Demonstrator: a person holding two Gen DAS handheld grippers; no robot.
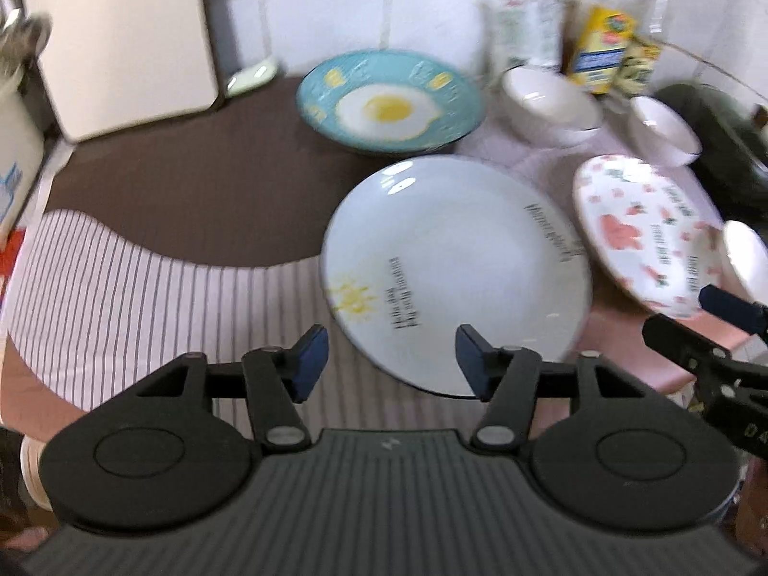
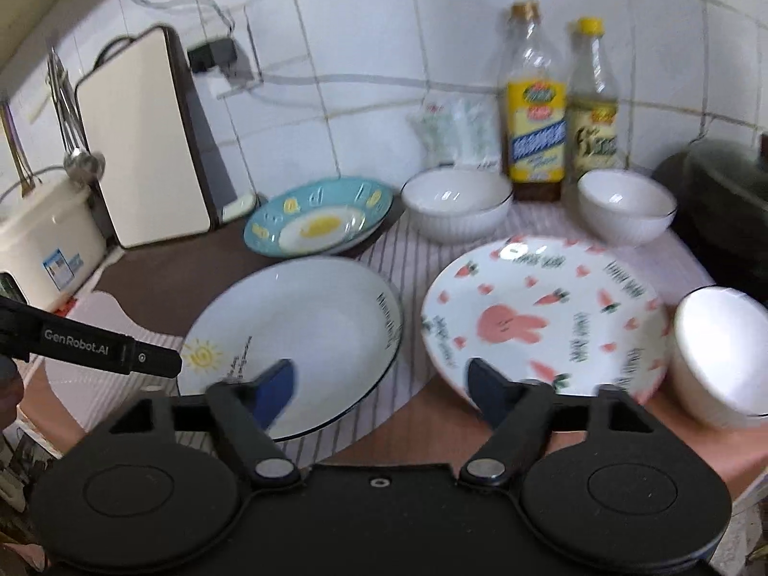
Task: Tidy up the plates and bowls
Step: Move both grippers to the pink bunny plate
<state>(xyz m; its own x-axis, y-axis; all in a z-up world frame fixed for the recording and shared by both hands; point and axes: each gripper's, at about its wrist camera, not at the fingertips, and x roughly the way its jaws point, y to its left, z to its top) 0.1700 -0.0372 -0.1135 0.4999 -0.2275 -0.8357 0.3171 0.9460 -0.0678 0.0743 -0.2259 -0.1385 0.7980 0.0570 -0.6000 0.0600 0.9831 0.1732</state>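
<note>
Nearest the lens, the left tongs [image 1: 391,360] are seen with their blue pads parted and nothing between them, held above the near rim of the sun plate [image 1: 456,273]; the right tongs [image 2: 379,391] are likewise spread wide and empty, above the gap between that plate and the rabbit plate [image 2: 542,321]. Both plates are seen empty. The sun plate is white with a dark rim line, a small yellow sun and lines of black lettering; it is laid on a striped cloth [image 1: 120,278] that is spread over the brown counter [image 1: 192,177]. The rabbit plate, just beside it to the right, is printed with a pink rabbit, carrots, hearts and lettering, and its near edge is carried out over the cloth's border. Behind the sun plate, an egg dish [image 2: 319,223] in turquoise with a fried egg painted in its well is set on the bare counter. Three white bowls with thin dark rims are shown, each with nothing in it: one back bowl [image 2: 456,211] before the bottles, a second back bowl [image 2: 626,213] to its right, and a near bowl [image 2: 720,360] touching or just beside the rabbit plate's right edge. Two bottles [image 2: 535,110] with yellow labels are stood against the tiled wall [image 2: 360,24]. Motion blur is spread over both views.
</note>
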